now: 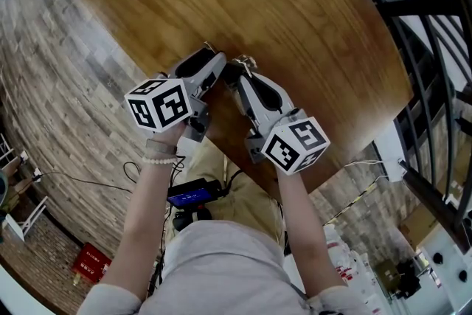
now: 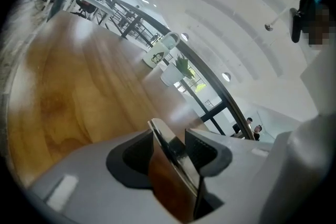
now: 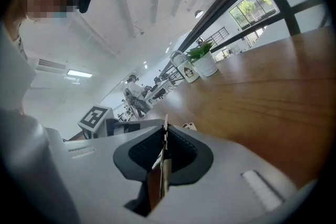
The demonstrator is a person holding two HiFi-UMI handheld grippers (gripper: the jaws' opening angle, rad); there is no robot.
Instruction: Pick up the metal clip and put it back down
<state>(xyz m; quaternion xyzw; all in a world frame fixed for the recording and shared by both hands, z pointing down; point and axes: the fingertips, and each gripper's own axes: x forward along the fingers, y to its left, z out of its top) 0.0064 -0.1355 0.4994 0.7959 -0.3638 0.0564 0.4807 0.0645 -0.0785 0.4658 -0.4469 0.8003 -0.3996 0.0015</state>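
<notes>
Both grippers are tip to tip low over the near edge of the wooden table [image 1: 295, 26], just left of frame centre in the head view, and each has metal in its bite. The left gripper [image 1: 212, 63] is clamped on the metal clip [image 2: 173, 168], a thin shiny plate mirroring the wood. The right gripper [image 1: 237, 70] is pinched tight on a thin metal edge too. I can't tell whether it's the same clip's other end. So by my read the pick-up is done and the put-down is what's left, with release to come. The plate stands on edge. From the left gripper view it leans toward upper left, and from the right it shows as a near-upright sliver. Its long axis runs out along the jaws, over the table.
</notes>
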